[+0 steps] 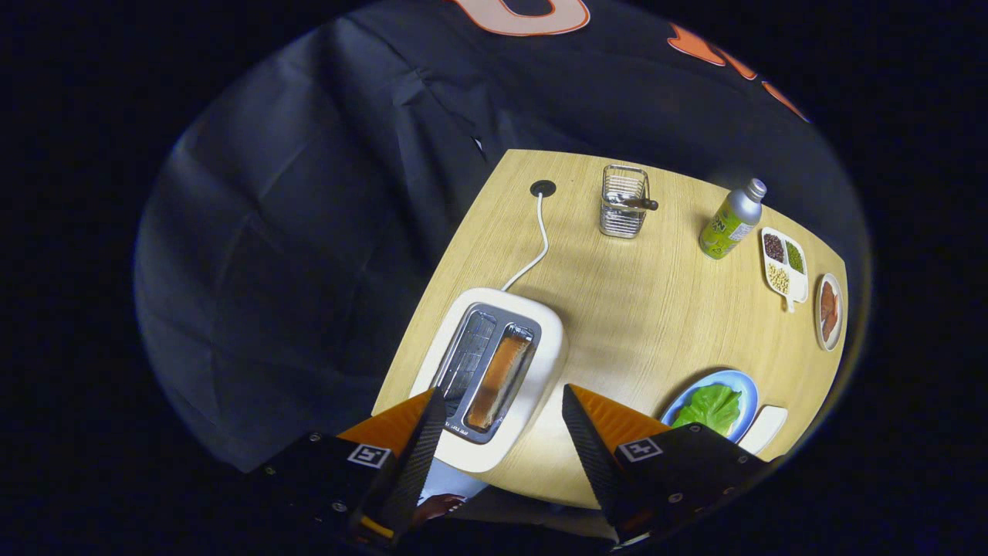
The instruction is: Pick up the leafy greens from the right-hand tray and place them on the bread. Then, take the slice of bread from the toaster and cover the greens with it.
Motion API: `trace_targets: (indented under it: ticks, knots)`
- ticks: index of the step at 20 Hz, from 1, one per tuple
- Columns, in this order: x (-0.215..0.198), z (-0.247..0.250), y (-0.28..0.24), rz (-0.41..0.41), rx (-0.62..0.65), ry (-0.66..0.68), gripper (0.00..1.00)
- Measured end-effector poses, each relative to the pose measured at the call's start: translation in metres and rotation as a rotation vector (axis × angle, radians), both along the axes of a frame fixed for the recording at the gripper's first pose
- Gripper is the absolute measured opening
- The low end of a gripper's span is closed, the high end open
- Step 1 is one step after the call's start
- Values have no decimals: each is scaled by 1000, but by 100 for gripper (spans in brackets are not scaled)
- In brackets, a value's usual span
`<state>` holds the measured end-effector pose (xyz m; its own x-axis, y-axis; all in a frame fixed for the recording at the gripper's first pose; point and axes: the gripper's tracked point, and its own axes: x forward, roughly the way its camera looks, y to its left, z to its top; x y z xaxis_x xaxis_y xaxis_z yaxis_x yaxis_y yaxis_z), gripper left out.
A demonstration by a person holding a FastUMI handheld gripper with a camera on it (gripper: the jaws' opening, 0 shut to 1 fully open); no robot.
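A white toaster (532, 347) stands on the wooden table (641, 309), just ahead of and between my fingers. A slice of bread (500, 377) sits in its right slot; the left slot holds nothing. My gripper (503, 398) hovers above the toaster, open, with nothing between its fingers. To the right of the right finger lies a blue plate (742, 384) with leafy greens (708, 408) on it. I cannot tell whether bread lies under the greens.
A white cord (540, 247) runs from the toaster to a hole at the table's back. A wire basket (624, 202), a green bottle (729, 220), a divided dish of beans (784, 261), a small plate (828, 310) and a white tray (764, 428) stand further right.
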<state>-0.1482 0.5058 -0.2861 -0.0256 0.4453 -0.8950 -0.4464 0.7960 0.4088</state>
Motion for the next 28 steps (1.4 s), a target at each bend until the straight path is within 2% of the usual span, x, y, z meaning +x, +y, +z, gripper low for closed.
trace_targets:
  ticks: [3,8,10,14,17,20,28]
  knots:
    - [0,-11,10,-7,-31,26,85]
    - [-3,-35,21,7,-103,48,62]
    - [-1,-42,22,-1,-126,38,57]
    - [-10,-50,27,-8,-142,85,40]
    - [-11,-55,28,-25,-128,80,33]
    - [-9,-55,24,-46,-105,91,17]
    - [2,-13,2,-90,36,71,15]
